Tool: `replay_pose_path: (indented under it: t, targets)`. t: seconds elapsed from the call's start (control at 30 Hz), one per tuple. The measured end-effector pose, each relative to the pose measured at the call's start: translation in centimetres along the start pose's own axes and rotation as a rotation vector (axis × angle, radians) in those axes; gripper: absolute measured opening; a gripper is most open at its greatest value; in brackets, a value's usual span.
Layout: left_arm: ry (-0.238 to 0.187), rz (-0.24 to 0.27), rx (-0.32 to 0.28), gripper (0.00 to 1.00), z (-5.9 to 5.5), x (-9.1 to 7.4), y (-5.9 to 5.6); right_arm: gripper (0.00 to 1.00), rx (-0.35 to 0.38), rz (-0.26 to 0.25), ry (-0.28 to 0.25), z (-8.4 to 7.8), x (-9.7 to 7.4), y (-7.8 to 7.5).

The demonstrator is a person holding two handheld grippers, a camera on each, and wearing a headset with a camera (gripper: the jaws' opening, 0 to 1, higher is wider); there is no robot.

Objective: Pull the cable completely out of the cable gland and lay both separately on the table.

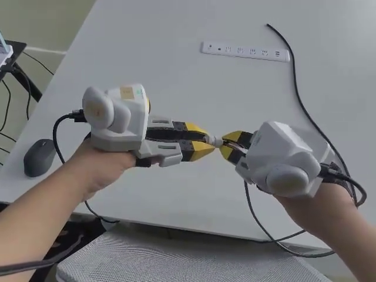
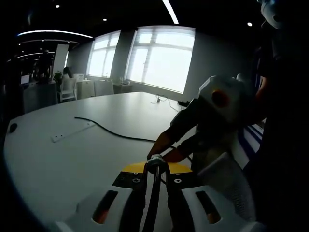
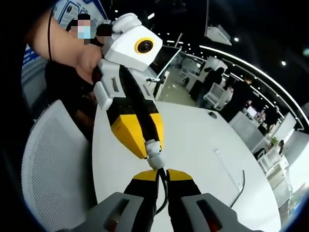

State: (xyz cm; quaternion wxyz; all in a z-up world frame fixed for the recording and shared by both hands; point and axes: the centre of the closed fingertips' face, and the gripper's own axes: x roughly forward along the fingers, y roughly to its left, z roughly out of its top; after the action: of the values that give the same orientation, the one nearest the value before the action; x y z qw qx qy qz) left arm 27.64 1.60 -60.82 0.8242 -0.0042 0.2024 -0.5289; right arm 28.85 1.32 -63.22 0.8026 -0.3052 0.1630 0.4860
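The cable gland (image 1: 215, 141) is held in the air with the black cable (image 3: 162, 191) seated in it, so you are at the pulling step and nothing is laid down yet. Your left gripper (image 1: 207, 145) is pressed together on the gland, your right gripper (image 1: 227, 148) faces it and pinches the cable just beside the gland, and the table (image 1: 176, 64) lies below the gland. The next move, as I judge it, is to keep the gland steady and draw your right gripper straight away from it until the cable's end comes free.
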Motion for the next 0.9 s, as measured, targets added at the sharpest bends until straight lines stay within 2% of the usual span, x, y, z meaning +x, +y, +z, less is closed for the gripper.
replay_pose_path:
  t: [0.1, 0.33, 0.43, 0.57, 0.73, 0.87, 0.9]
  targets:
    - [0.000, 0.001, 0.000, 0.15, 0.0, 0.0, 0.0, 0.01, 0.022, -0.003, 0.013, -0.3, 0.1, -0.1]
    - [-0.013, 0.004, -0.003, 0.15, 0.3, -0.2, 0.1, 0.01, 0.127, -0.012, 0.038, -1.7, 0.1, -1.0]
    - [-0.019, 0.004, -0.008, 0.15, 0.4, -0.2, 0.1, 0.01, 0.212, -0.019, 0.051, -2.6, 0.1, -1.3]
    - [-0.024, 0.005, -0.009, 0.15, 0.4, -0.3, 0.1, 0.01, 0.269, -0.022, 0.060, -3.4, 0.1, -1.6]
    - [-0.025, 0.007, -0.012, 0.15, 0.4, -0.3, 0.2, 0.01, 0.356, -0.014, 0.057, -4.2, 0.2, -1.7]
    - [-0.024, 0.007, -0.012, 0.15, 0.3, -0.2, 0.1, 0.02, 0.396, -0.010, 0.060, -4.8, 0.4, -1.7]
    - [-0.024, 0.006, -0.012, 0.15, 0.4, -0.1, 0.1, 0.02, 0.428, -0.008, 0.055, -5.0, 0.5, -1.6]
